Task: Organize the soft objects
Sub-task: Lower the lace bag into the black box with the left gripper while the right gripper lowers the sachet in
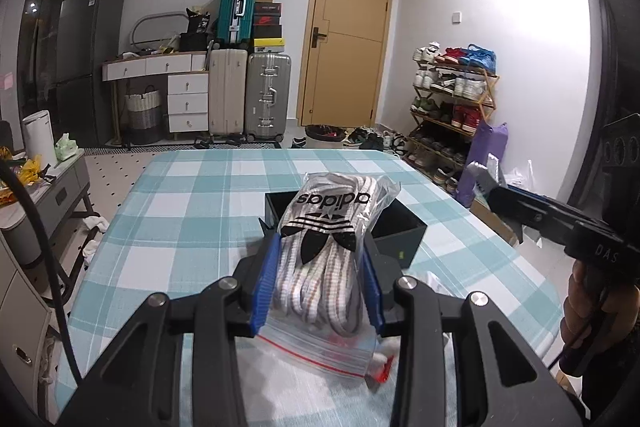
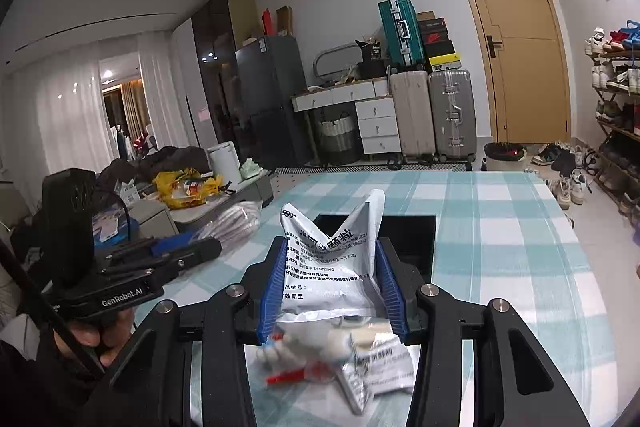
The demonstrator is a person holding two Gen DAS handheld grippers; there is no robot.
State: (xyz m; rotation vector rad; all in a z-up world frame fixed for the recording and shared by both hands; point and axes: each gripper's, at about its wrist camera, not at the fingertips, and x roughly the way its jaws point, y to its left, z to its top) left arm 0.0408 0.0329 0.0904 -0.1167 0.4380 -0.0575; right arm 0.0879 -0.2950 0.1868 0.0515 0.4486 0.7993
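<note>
Left gripper (image 1: 318, 279) clamped on load, right gripper (image 2: 332, 283) likewise, both tilted slightly downward

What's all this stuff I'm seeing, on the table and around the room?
Lace bag: one, clear with white laces, held in left claw.
Sachet: one, silver-white, held in right claw.
Box: one, black, open, on table beyond both claws.
Loose packets: several, white and silver, blurred, on table under right claw.
Tablecloth: one, teal-white check, covers table.
Suitcases: three, teal, beige, silver, by far wall.
Door: one, tan, shut.
Shoe rack: one, wooden, full, right of door.
Fridge: one, dark, left.
Left claw: blue pads, shut on lace bag.
Right claw: blue pads, shut on sachet.
</note>
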